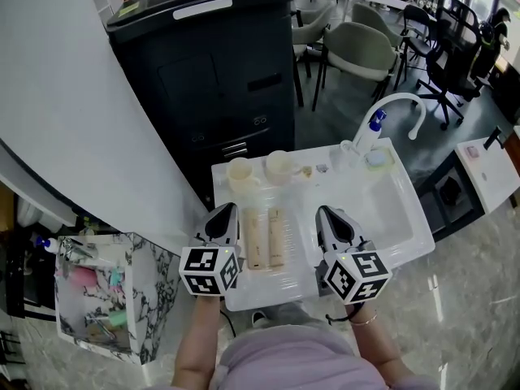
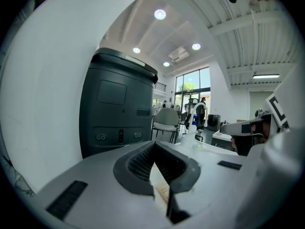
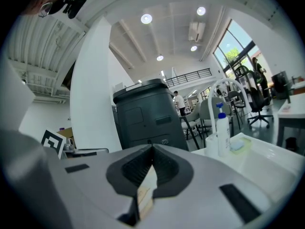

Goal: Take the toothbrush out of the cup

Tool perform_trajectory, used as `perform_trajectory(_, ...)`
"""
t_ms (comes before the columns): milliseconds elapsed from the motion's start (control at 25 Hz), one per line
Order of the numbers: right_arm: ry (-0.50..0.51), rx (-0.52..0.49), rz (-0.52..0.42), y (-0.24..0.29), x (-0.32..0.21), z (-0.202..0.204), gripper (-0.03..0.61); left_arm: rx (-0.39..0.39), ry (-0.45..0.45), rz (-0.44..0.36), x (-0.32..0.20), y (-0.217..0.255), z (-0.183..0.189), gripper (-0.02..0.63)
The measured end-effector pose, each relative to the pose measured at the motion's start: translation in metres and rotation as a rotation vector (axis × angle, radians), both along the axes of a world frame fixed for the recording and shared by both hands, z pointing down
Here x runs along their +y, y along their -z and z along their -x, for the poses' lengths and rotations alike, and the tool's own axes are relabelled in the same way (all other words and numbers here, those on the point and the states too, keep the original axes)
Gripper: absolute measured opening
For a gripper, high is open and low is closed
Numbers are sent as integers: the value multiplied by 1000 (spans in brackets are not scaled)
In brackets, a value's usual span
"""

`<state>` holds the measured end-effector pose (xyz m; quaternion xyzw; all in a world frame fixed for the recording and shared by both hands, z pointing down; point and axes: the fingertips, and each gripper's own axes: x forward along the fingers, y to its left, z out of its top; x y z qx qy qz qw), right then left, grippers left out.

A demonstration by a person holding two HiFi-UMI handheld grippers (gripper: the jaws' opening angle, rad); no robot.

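Two cream cups (image 1: 240, 174) (image 1: 281, 166) stand at the back of the white counter (image 1: 244, 295). I cannot make out a toothbrush in either cup. Two long cream packets (image 1: 257, 239) (image 1: 277, 236) lie side by side between my grippers. My left gripper (image 1: 225, 211) hovers left of the packets, shut with nothing between its jaws. My right gripper (image 1: 326, 213) hovers right of them, also shut and empty. In the left gripper view the left gripper (image 2: 153, 143) has its jaws meeting at the tip. In the right gripper view the right gripper (image 3: 152, 147) has its jaws meeting the same way.
A sink basin (image 1: 386, 211) fills the counter's right side, with a white faucet (image 1: 404, 102) and a blue-pump bottle (image 1: 373, 128) behind it. A tall black cabinet (image 1: 211, 71) stands behind the counter. A marble-patterned bin (image 1: 114, 299) sits at the left. Chairs (image 1: 366, 47) stand beyond.
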<state>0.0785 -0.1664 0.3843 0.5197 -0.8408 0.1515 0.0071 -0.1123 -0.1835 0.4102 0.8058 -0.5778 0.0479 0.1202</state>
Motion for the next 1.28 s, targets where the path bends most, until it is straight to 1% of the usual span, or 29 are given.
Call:
perform_trajectory(200, 7, 3, -7, 2, 3, 0, 3, 1, 13, -11, 7, 3, 5, 2)
perform_trajectory(400, 22, 28, -14, 2, 6, 1, 2, -17, 12, -27, 10, 6, 4, 2)
perform_trajectory(600, 28, 24, -17, 2, 7, 0, 2, -19, 15, -35, 10, 10, 2, 2)
perform_trajectory(1280, 57, 29, -14, 3, 4, -2, 2, -10, 40, -29, 10, 10, 4, 2)
